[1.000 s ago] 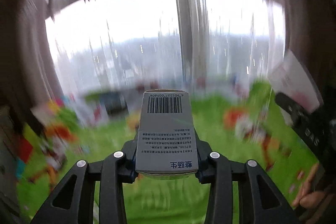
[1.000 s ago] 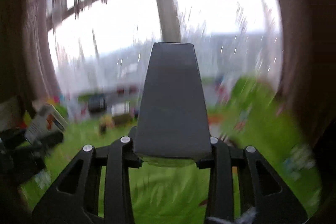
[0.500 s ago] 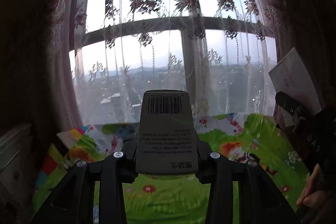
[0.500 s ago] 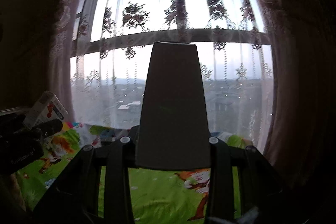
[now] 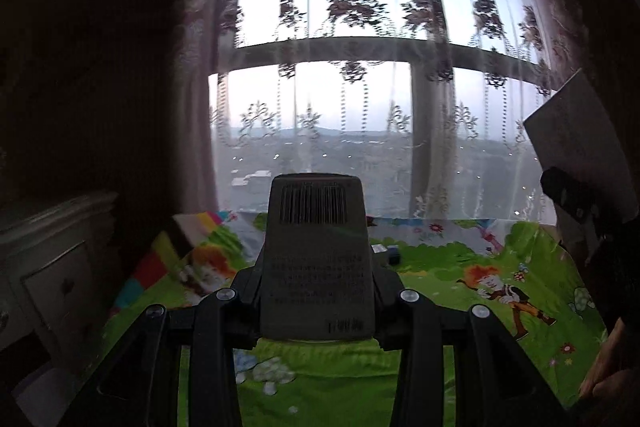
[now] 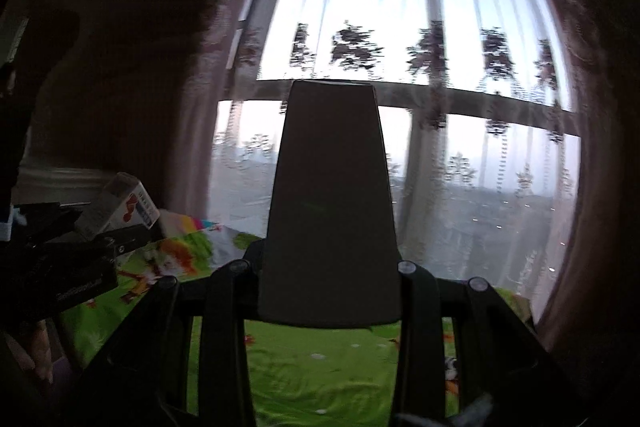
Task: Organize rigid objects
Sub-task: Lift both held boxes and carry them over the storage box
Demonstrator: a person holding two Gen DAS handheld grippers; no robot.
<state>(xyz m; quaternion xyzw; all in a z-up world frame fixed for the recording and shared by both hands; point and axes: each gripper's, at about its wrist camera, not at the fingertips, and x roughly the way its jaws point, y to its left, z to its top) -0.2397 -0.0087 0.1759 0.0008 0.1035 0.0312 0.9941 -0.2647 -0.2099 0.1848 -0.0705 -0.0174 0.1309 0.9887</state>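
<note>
— Ahead? Blocked by the sheer curtain and window bar beyond the far edge of the green mat.

— Left side? Hemmed in by a white cabinet beside the mat.

— Between the two? Crowded: left gripper clamped on a barcoded box, right gripper on a plain box, near each other.

— Below? Open mat, apart from small dark items far back.

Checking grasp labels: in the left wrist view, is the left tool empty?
No, the left tool is shut on a box with a barcode on top.
</note>
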